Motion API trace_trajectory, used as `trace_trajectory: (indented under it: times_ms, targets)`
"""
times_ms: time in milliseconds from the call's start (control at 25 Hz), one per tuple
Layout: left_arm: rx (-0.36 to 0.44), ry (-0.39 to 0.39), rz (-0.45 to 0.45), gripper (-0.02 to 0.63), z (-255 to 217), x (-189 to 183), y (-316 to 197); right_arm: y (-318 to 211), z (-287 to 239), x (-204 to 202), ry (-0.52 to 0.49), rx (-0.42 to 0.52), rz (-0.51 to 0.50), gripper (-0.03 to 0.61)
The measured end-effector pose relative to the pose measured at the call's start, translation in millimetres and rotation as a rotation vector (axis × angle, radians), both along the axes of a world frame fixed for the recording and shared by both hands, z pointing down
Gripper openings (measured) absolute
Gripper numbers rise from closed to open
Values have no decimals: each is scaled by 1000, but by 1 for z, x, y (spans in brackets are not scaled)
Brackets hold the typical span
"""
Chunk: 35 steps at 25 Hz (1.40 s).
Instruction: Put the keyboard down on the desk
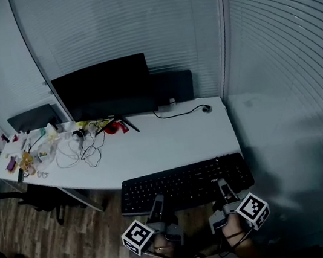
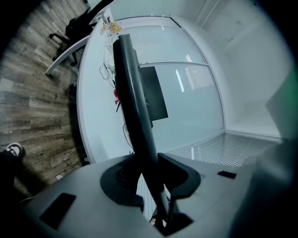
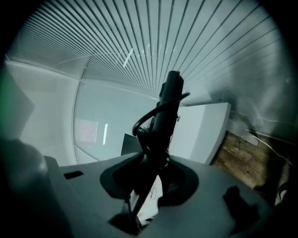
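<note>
The black rectangular keyboard (image 1: 186, 183) is held level at the near right edge of the white bench (image 1: 170, 142) — the fingers of the left gripper (image 1: 157, 204) and right gripper (image 1: 223, 187) clamp its near rim. The key legends are too small to read.

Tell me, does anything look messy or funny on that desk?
Yes. The keyboard isn't lying on the desk; the left gripper and right gripper hold it at the near edge. Tangled cables clutter the desk's left end.

Bare desk (image 1: 173, 142) front, cables (image 1: 82, 149) cluttering left, monitor (image 1: 106, 88) behind
</note>
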<state>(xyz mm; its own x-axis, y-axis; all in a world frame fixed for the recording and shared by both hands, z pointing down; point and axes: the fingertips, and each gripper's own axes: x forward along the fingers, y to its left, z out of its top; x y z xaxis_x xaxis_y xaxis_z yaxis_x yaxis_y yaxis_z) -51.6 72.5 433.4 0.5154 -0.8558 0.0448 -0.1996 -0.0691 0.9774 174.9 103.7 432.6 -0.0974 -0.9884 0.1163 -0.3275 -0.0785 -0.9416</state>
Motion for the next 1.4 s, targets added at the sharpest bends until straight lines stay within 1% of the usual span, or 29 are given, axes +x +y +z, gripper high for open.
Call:
trace_trajectory:
  times_ms: [240,360,520,680,1000,1400]
  targets:
    - [-13,1,-10,115,5,-2,-6,-10,7,-2,-11,-11,-11,109]
    - [1,2,-17,114,2,-6,-12,-16,5,-5,-13,0,-18,109]
    - [39,11,-18,114,-6,-8,-33,-35,-4,-8,-2,35,-26,109]
    - [33,21,-7,114,-3,-11,-53,-59,-7,-12,24,49,-33,109]
    - [13,45,-10,114,10,-21,-112,-114,0,-23,45,30,-37,109]
    - [0,31,24,114,9,-28,-198,-195,1,-31,35,18,-12,109]
